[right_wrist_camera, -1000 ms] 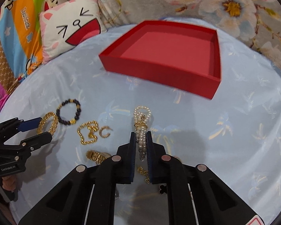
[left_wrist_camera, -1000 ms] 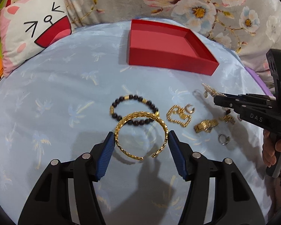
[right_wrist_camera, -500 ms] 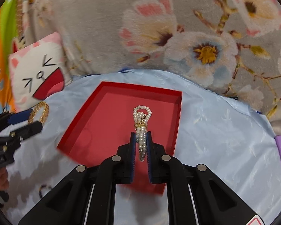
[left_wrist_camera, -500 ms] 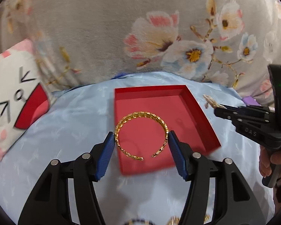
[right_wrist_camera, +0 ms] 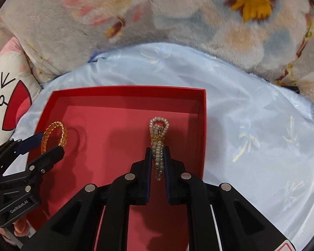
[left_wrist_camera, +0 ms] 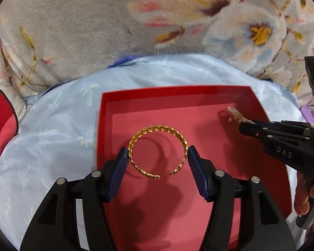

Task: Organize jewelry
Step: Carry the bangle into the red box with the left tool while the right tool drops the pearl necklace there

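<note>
Left gripper (left_wrist_camera: pixel 158 160): we clamp the open gold chain-link cuff bangle (left_wrist_camera: pixel 158 150) by its sides, above the tray floor.
Right gripper (right_wrist_camera: pixel 157 159): we pinch the looped white pearl strand (right_wrist_camera: pixel 158 142) tight over the tray's right part.
Tray: one shallow red cardboard tray (left_wrist_camera: pixel 178 93), on pale blue satin cloth (left_wrist_camera: pixel 58 129).
Risk: we judge a high release could bounce the bangle out; pearls may snag on the pads.
Count: two grippers, one bangle, one strand.

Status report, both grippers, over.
Left gripper shut on gold bangle, over red tray. Right gripper shut on pearl bracelet, also over tray. Tray floor bare beneath both, nothing in the way.
</note>
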The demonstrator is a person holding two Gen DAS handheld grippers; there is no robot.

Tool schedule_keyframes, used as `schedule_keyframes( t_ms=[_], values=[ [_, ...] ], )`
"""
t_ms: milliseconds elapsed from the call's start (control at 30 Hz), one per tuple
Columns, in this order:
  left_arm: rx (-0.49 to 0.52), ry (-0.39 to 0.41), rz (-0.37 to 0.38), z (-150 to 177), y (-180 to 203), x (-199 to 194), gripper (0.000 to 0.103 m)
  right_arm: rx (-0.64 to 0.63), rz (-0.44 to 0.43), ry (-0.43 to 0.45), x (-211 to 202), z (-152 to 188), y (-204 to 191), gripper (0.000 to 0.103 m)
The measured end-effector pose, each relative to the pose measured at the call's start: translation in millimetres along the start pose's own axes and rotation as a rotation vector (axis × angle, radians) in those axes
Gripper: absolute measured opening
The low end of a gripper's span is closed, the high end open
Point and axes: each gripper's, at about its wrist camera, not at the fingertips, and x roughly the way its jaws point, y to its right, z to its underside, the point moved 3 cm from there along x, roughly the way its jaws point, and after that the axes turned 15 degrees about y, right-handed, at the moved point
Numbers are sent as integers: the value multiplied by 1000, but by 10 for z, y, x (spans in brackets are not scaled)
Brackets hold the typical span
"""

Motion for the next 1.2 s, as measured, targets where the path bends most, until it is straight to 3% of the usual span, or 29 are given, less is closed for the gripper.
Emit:
schedule_keyframes(
  t_ms=[100,200,233,300,367,467,667,833,1000,1200],
  values=[
    [8,-45,-5,35,-8,103,57,-35,19,-7,32,-8,-57,9],
    [9,-37,-31,-6,-24,109,59,-69,34,-11,58,11,-107,11],
    [9,-51,-39,-8,-30,134,69,-75,40,-12,61,7,-115,13],
    [2,-58,-35,-18,-32,140,69,-87,50,7,16,-7,-141,26],
    [3,-33,-49,-53,-37,84,70,-100,65,36,-103,-27,-154,39],
    [-19,51,-49,-180,-71,-180,84,-129,60,103,-477,-67,-148,44],
    [-15,183,-83,-275,-164,-1033,92,-136,4,234,-1494,87,-106,54],
    [12,141,-130,200,-267,-1622,93,-131,-29,254,-2202,638,-113,57],
    [-18,59,-151,835,-380,-1952,93,-122,-39,226,-2568,1275,-192,58],
    [-56,-35,-177,1547,-359,-2078,93,-64,-42,192,-2732,1935,-227,58]
  ],
)
